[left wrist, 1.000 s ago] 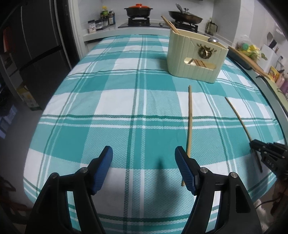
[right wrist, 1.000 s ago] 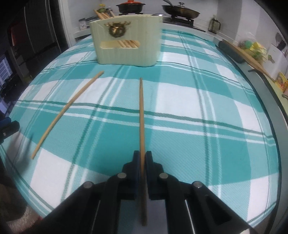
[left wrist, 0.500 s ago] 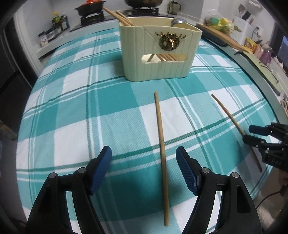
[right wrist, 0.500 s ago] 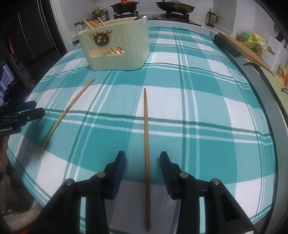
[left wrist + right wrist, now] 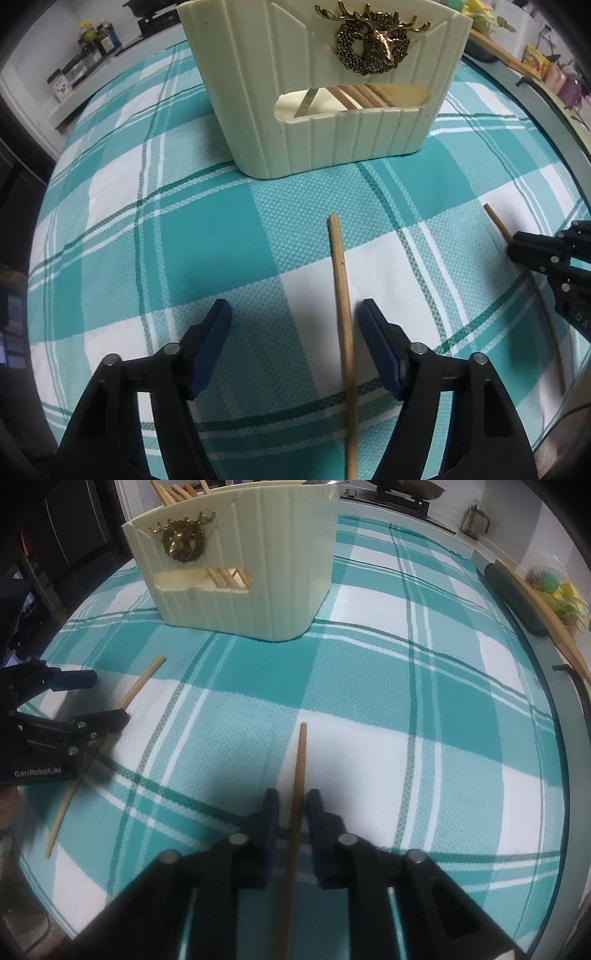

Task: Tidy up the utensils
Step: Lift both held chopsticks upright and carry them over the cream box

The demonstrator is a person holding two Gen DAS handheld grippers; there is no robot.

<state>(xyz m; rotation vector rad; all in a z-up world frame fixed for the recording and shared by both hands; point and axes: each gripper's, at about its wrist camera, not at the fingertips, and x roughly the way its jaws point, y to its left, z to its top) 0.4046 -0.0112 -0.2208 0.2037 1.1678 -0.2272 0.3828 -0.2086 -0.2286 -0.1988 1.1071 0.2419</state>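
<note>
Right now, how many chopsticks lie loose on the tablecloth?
2: one chopstick between the open left tongs, one chopstick between the right tongs. More stand in the holder.

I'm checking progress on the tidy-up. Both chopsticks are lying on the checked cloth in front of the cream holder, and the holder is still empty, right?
Not quite: the cream holder is not empty. The left wrist view shows chopsticks and a metal utensil through its front window, and the right wrist view shows sticks poking out of its top. The two loose chopsticks do lie on the checked cloth in front of it.
</note>
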